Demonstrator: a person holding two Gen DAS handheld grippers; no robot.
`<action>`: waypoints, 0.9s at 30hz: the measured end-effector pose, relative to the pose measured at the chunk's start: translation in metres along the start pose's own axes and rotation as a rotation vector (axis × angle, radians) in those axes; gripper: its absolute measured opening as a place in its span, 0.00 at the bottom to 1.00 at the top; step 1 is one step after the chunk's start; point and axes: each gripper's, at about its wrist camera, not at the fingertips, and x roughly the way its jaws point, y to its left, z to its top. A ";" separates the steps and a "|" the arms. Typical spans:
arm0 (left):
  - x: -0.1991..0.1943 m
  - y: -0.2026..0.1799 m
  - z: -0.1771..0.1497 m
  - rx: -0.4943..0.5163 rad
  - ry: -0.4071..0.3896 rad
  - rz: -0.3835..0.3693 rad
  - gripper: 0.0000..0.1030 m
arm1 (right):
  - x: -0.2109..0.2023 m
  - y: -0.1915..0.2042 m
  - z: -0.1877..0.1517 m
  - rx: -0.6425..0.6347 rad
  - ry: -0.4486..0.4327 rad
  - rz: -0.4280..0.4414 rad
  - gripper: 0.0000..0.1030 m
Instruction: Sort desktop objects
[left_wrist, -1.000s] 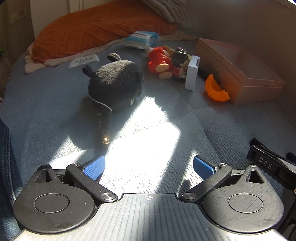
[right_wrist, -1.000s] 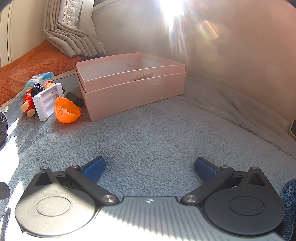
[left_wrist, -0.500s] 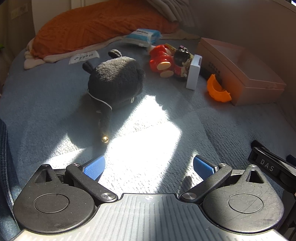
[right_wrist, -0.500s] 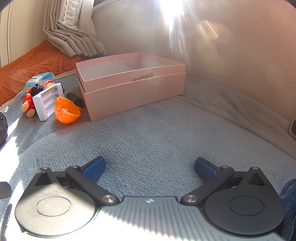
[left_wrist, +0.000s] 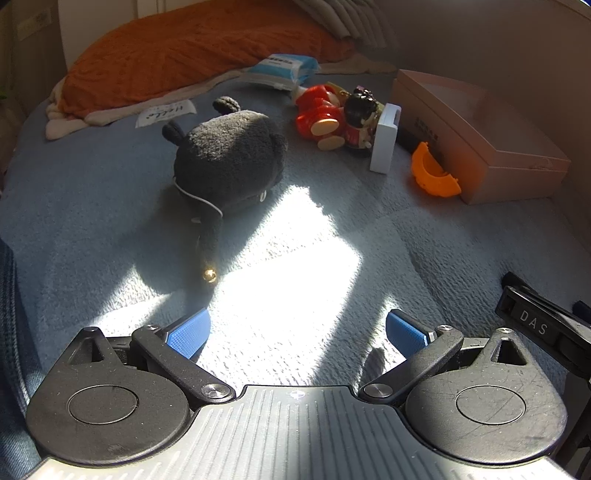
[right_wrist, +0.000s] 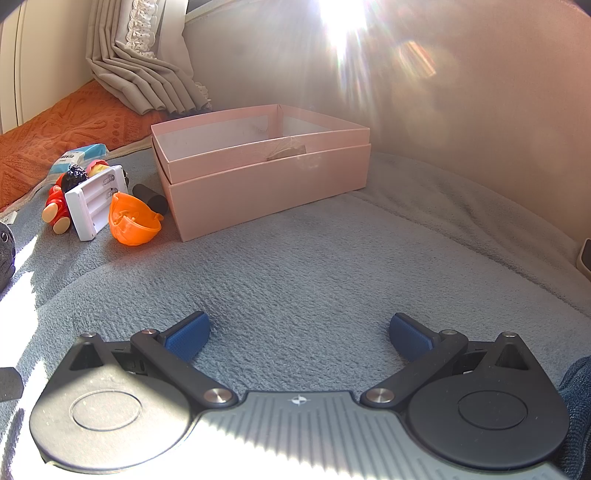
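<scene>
My left gripper (left_wrist: 297, 330) hangs low over the grey fleece blanket (left_wrist: 424, 236), its blue pads spread wide with nothing between them. My right gripper (right_wrist: 298, 330) is the same: jaws apart, holding nothing, above bare fleece.

Much is hard to read. Sun glare washes out the wall above the pink cardboard box (right_wrist: 266, 184), and a bright patch of sunlight burns out the blanket's weave just ahead of my left pads. The box's inside is mostly hidden by its near wall; some small brownish thing shows at that wall, but I cannot tell what it is. A dark cylinder (right_wrist: 149, 197) lies half hidden between the box and the orange plastic helmet-shaped shell (right_wrist: 133, 221). The white battery holder (right_wrist: 94, 201) stands on edge and covers part of the red-and-black toy figures (left_wrist: 334, 120) behind it. The black plush toy (left_wrist: 229, 158) is cut off at the left edge of the right view; in the left view it lies whole, its gold bell (left_wrist: 209, 275) near my left pad. A blue tissue pack (left_wrist: 282, 70) sits by the orange quilt (left_wrist: 192, 44) at the blanket's far edge.

Open fleece runs from both grippers up to the box's near wall.
</scene>
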 end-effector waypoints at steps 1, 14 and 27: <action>0.000 -0.001 0.000 0.004 0.000 0.001 1.00 | 0.000 0.000 0.000 0.000 0.000 0.000 1.00; -0.001 0.005 -0.002 0.022 0.002 0.028 1.00 | 0.000 0.003 -0.001 -0.012 -0.002 -0.009 1.00; -0.002 0.003 -0.003 0.037 -0.004 0.028 1.00 | 0.000 0.010 0.001 -0.032 0.002 -0.032 1.00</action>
